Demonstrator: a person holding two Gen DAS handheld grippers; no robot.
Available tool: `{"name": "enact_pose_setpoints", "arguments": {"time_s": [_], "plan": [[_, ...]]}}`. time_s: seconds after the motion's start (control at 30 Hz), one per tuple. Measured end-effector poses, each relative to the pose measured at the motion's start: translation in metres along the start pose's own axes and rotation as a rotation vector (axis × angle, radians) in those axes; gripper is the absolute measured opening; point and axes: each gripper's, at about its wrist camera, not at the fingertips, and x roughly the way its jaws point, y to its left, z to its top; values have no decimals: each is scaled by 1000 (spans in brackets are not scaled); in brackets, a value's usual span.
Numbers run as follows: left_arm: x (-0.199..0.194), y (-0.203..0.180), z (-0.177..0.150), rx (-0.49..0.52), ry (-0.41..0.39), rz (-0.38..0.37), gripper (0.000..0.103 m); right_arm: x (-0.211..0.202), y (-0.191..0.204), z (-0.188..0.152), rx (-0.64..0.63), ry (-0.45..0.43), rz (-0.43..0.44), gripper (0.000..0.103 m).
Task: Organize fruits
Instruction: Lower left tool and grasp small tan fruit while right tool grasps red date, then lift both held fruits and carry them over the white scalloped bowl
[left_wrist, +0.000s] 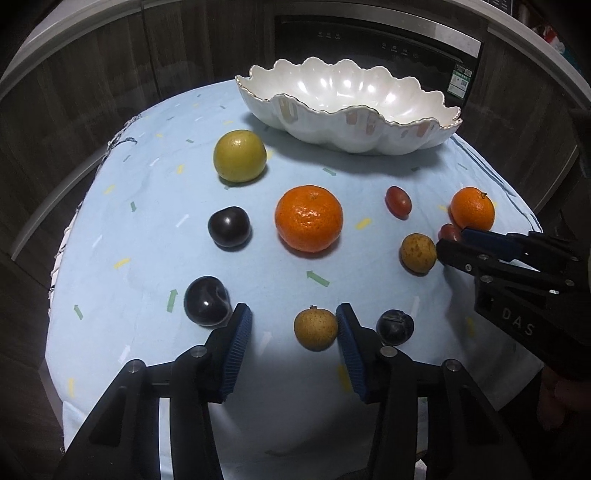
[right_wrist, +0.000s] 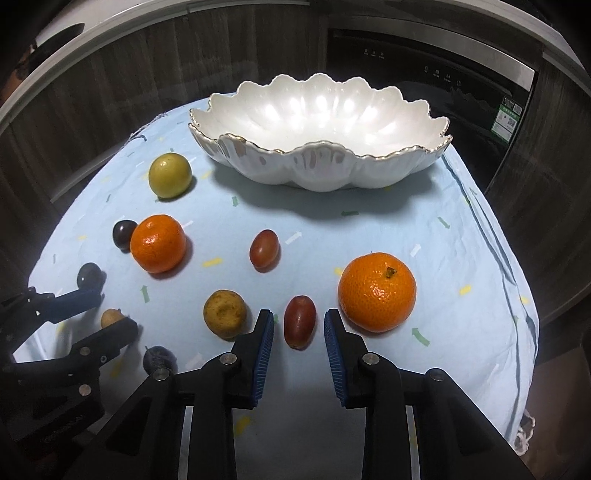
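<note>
Right tongs (right_wrist: 299, 325): the two blue-padded fingers stand a little apart on either side of a red grape (right_wrist: 300, 327), with a thin gap showing at each pad, so the grape is bracketed but not yet pinched; the narrow spread suits so small and soft a fruit. Left tongs (left_wrist: 293, 325): the fingers are spread wider, and a small brown fruit (left_wrist: 316, 328) lies between them against the right-hand pad, while the left-hand pad stands clear of it; nothing is gripped here either. Both tools point steeply down at the cloth, a posture that lets the pads close from the sides at table level. Just outside the left tongs lie a dark plum (left_wrist: 207, 301) on one side and a smaller dark fruit (left_wrist: 394, 326) on the other, near enough that a careless closing might nudge them. Beside the right tongs sit a large orange (right_wrist: 376, 291) and a second brown fruit (right_wrist: 224, 314). Farther out are a second grape (right_wrist: 263, 248), another orange (right_wrist: 158, 243), a third dark plum (left_wrist: 229, 226) and a yellow-green round fruit (left_wrist: 239, 156). All lie loose on the light blue tablecloth (left_wrist: 147, 221). At the far edge stands the white scalloped bowl (right_wrist: 439, 127), still empty, presumably the place where the fruit is to be gathered.
</note>
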Motion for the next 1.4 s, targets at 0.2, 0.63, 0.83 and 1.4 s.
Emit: {"name": "enact_pose_setpoints", "arguments": {"time_s": [0.2,0.63,0.83,1.4], "plan": [[0,-2,-1,6,1,-15,32,4,1,0,-5,4,2,27],[-2,-2,1,-2,3,-7,24,2,4,1,-12,-4,0,19],[-8,-2,3,4,-19,1,24,-7,2,3,-8,-31,-7,19],[-32,-2,26,0,-59,10,24,-33,1,14,1,-72,3,19]]}}
